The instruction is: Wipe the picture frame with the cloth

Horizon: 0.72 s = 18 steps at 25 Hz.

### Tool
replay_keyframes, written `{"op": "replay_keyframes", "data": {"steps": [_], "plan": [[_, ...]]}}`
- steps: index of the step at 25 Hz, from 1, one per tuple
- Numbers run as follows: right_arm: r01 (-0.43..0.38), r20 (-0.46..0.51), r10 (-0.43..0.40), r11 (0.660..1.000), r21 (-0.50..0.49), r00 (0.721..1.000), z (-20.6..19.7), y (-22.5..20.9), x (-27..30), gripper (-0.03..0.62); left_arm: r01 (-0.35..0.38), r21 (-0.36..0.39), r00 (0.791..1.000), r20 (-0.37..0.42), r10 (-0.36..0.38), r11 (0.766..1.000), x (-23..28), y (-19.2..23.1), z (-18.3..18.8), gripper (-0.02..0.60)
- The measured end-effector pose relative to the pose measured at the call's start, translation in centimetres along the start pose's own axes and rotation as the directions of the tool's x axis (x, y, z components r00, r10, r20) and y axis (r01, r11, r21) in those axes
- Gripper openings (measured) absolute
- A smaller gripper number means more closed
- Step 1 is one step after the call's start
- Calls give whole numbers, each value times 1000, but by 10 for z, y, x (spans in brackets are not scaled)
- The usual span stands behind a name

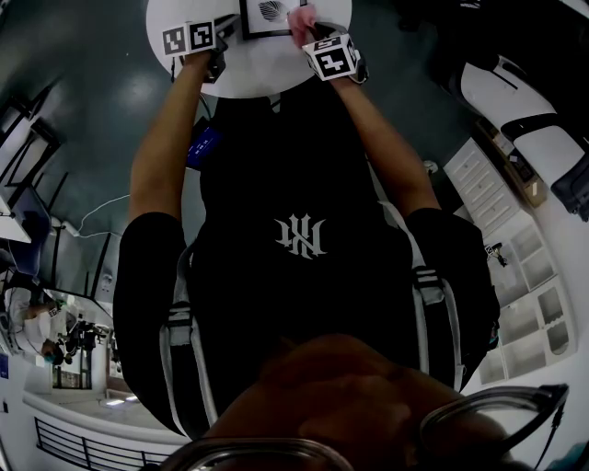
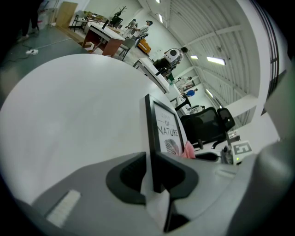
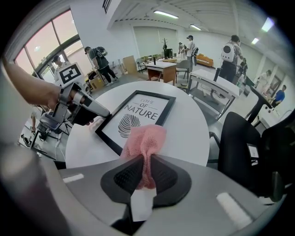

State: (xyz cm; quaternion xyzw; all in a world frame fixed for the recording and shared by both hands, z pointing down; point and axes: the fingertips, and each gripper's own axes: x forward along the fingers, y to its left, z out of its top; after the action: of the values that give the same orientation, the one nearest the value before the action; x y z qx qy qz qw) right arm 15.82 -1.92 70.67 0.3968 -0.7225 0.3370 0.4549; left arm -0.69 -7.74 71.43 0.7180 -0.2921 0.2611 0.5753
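A black picture frame (image 3: 136,117) with a "NATURE" leaf print lies flat on the round white table (image 3: 193,124). My left gripper (image 2: 151,177) is shut on the picture frame (image 2: 156,138) at its edge; the same gripper (image 3: 92,110) shows at the frame's left corner in the right gripper view. My right gripper (image 3: 145,173) is shut on a pink cloth (image 3: 143,140) that bunches out over the frame's near corner. In the head view both grippers (image 1: 213,41) (image 1: 317,39) sit at the frame (image 1: 267,14), the pink cloth (image 1: 302,17) at its right side.
A black office chair (image 3: 249,147) stands right of the table, and also appears as a black chair (image 2: 209,124) beyond the frame. Desks and several people fill the room behind. A white shelf unit (image 1: 515,267) stands at the right of the head view.
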Motion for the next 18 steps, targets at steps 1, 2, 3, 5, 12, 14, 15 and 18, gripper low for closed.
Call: {"op": "replay_keyframes", "data": {"steps": [1, 2, 3, 5, 12, 14, 15, 18], "plan": [[6, -1, -6, 1000, 3, 1000, 0, -1, -1, 48, 0, 0, 1000, 1, 0, 1000, 0, 0, 0, 60], [11, -2, -11, 1000, 8, 1000, -1, -2, -3, 48, 0, -1, 1000, 0, 0, 1000, 0, -1, 0, 58], [16, -4, -16, 1000, 14, 1000, -1, -3, -5, 48, 0, -1, 1000, -1, 0, 1000, -1, -1, -1, 58], [24, -3, -24, 999, 22, 1000, 1, -3, -11, 48, 0, -1, 1000, -4, 0, 1000, -1, -1, -1, 60], [43, 72, -46, 998, 44, 996, 33, -1, -49, 48, -21, 8, 999, -24, 21, 1000, -10, 1, -5, 60], [38, 105, -43, 998, 42, 994, 48, 2, -63, 48, -22, 13, 999, -34, 23, 1000, -14, 1, -6, 60], [34, 124, -39, 999, 40, 992, 55, 3, -70, 48, -19, 18, 999, -37, 19, 1000, -17, -1, -5, 60], [25, 187, -30, 999, 29, 982, 79, 7, -88, 48, 16, 49, 1000, -20, -15, 999, -30, -15, 6, 60]]}}
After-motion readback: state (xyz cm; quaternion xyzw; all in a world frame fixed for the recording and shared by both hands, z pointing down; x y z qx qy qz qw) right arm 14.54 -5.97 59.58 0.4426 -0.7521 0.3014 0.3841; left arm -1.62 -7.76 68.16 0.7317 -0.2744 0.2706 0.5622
